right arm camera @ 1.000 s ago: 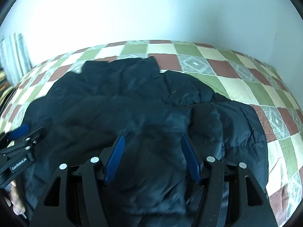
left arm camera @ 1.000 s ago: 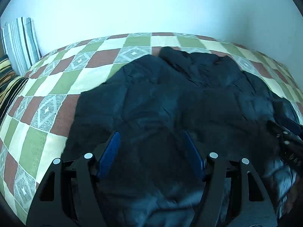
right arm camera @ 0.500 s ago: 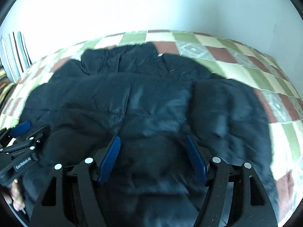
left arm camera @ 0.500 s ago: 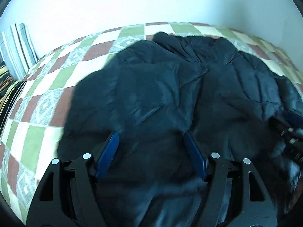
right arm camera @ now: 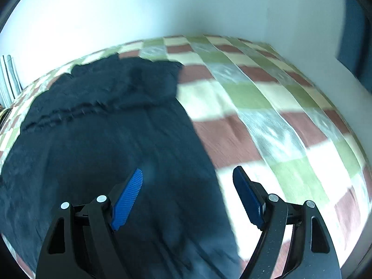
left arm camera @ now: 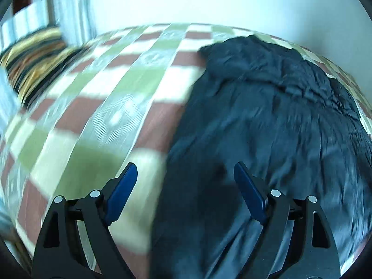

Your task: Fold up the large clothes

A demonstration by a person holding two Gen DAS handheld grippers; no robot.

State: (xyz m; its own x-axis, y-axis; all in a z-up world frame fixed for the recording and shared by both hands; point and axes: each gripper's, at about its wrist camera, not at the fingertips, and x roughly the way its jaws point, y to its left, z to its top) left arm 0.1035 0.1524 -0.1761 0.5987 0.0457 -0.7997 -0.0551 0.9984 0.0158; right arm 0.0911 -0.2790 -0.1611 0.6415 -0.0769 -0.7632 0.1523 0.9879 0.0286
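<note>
Left wrist view
Left gripper [left arm camera: 183, 181]: at 6 o'clock, angled down over the bed; its jaws have just been opening and stand wide, nothing gripped.
Blue fingers [left arm camera: 121, 195]: the one at 7 o'clock hangs over bare bedspread, the one at 5 o'clock over dark cloth; the garment's edge runs between them, not pinched.
Dark padded jacket [left arm camera: 267, 121]: spread flat from the centre out to 3 o'clock, its crumpled upper end near 1 o'clock.
Chequered bedspread [left arm camera: 111, 107]: green, cream and brown squares, bare from 12 round to 8 o'clock; blurred.
Striped pillow [left arm camera: 67, 18]: upright against the wall at 11 o'clock.
Yellow-and-black patterned cloth [left arm camera: 34, 58]: at 10 o'clock, just beside the pillow.
White wall [left arm camera: 209, 0]: across the top.

Right wrist view
Right gripper [right arm camera: 187, 186]: at 6 o'clock, tilted down; its jaws have just been opening, wide apart and holding nothing.
Blue fingers [right arm camera: 127, 197]: the ribbed one at 7 o'clock is over the jacket, the one at 5 o'clock over bedspread.
Dark padded jacket [right arm camera: 111, 130]: fills the centre to 9 o'clock, its top edge near 11 o'clock; its right edge passes between the fingers.
Chequered bedspread [right arm camera: 267, 107]: bare from 1 to 4 o'clock.
Striped pillow [right arm camera: 8, 79]: a sliver at 9 o'clock.
White wall [right arm camera: 162, 7]: along the top.
</note>
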